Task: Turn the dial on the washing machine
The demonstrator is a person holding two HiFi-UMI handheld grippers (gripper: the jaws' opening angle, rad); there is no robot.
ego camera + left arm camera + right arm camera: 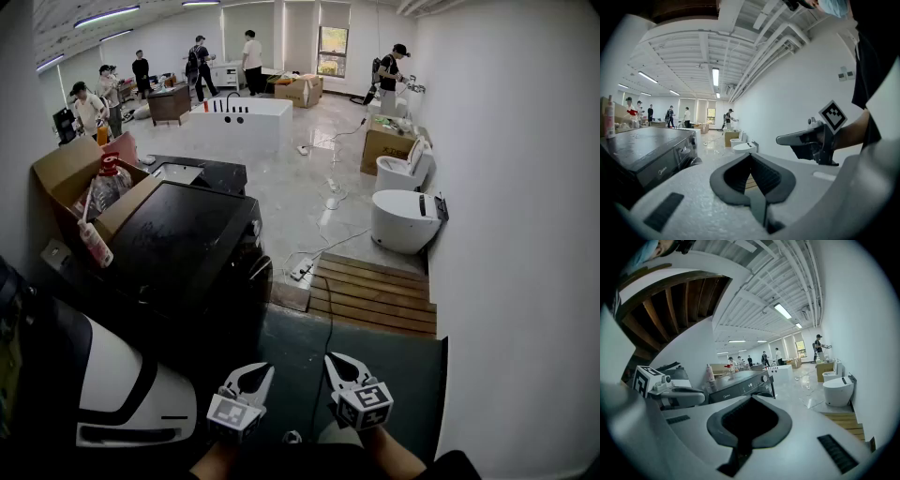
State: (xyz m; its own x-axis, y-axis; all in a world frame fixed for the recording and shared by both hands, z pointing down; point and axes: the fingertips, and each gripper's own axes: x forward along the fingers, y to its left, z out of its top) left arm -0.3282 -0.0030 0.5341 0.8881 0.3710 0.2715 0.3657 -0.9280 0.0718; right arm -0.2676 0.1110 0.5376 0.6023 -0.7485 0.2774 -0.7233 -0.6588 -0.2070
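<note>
The black washing machine (183,246) stands left of centre, its front facing right. Its round silver dial (763,378) sits at the right end of the control panel in the right gripper view, and it is small in the left gripper view as the dial (685,150). Both grippers hang low in front of me over a dark floor mat, well short of the machine. My left gripper (253,374) is shut and empty, as is my right gripper (338,366). In its own view each gripper, left (751,155) and right (751,398), has its jaws closed together with nothing between them.
A cardboard box (70,169) with bottles rests at the machine's far left. A white appliance (122,384) is at my lower left. A wooden pallet (373,292), a power strip (302,270) with cables and two white toilets (405,220) lie to the right. People stand far back.
</note>
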